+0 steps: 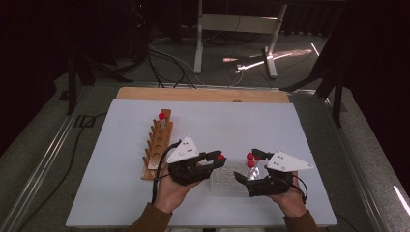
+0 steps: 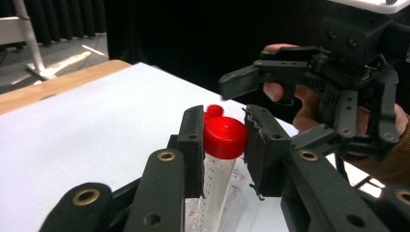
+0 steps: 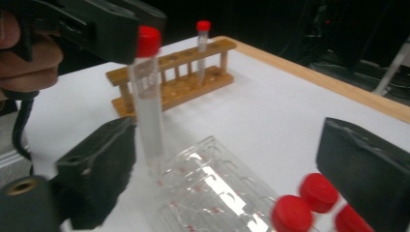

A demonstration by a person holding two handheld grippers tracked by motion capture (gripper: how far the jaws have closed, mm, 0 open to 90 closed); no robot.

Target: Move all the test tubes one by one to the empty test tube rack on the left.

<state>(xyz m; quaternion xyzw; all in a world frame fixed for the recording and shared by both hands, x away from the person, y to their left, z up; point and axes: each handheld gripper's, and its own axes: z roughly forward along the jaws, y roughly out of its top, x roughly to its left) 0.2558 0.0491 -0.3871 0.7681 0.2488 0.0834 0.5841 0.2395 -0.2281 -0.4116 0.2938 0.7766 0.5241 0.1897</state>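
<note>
I am clamping my left gripper [image 1: 218, 160] on a tube [image 2: 218, 159], just under its red cap [image 2: 225, 137], and the pads are pressing on it from both sides at the centre of the left gripper view. In the right gripper view that tube is standing upright at the upper left, its foot just above the near corner of the clear tray [image 3: 212, 193]. My right gripper [image 1: 245, 166] is standing released, its jaws spread wide to the lower left and right of its own view with nothing between them; three more red-capped tubes [image 3: 309, 203] are sitting at the lower right there, beside the right jaw. In the high view the tray is lying between my two hands at lower centre. A wooden rack [image 1: 157, 143] is lying left of centre, holding one capped tube [image 1: 162, 118] at its far end.
</note>
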